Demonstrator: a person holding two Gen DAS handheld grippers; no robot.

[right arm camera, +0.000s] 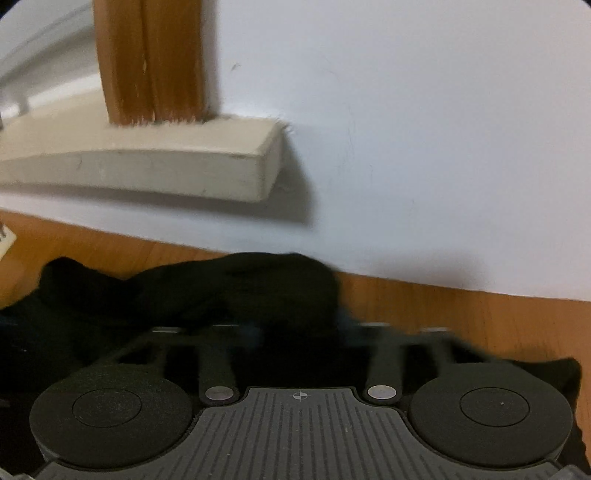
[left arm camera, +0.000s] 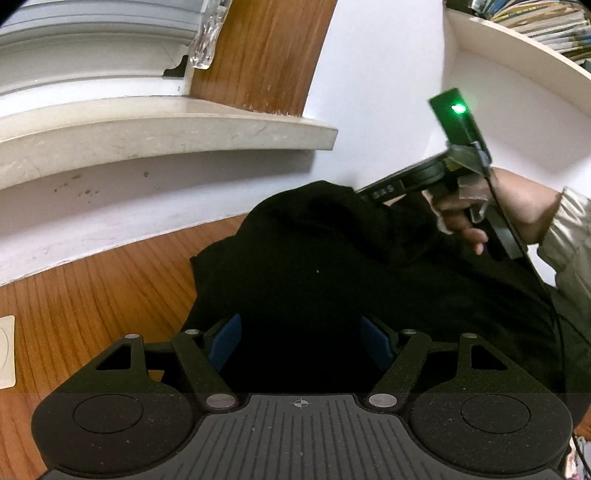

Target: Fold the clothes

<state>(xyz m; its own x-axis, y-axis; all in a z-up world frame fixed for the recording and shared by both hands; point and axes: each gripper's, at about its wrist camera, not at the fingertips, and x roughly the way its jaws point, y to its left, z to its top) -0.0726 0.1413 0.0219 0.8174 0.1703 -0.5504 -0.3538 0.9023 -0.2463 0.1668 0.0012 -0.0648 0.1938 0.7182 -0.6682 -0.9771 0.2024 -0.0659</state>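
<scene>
A black garment (left arm camera: pixel 314 266) lies bunched on the wooden table (left arm camera: pixel 92 295). My left gripper (left arm camera: pixel 301 339) is open, its blue pads (left arm camera: pixel 227 338) spread wide over the near part of the cloth. In the left wrist view the right gripper (left arm camera: pixel 373 194) is held by a hand at the right, its tip against the far top of the garment. In the right wrist view the garment (right arm camera: pixel 236 288) is heaped right in front of my right gripper (right arm camera: pixel 301 328). That view is blurred and the cloth hides the fingertips.
A white wall with a cream ledge (left arm camera: pixel 166 133) and a wooden post (left arm camera: pixel 266 55) stands behind the table. A white shelf with books (left arm camera: pixel 546 26) is at the upper right. A pale card (left arm camera: pixel 5 350) lies at the table's left edge.
</scene>
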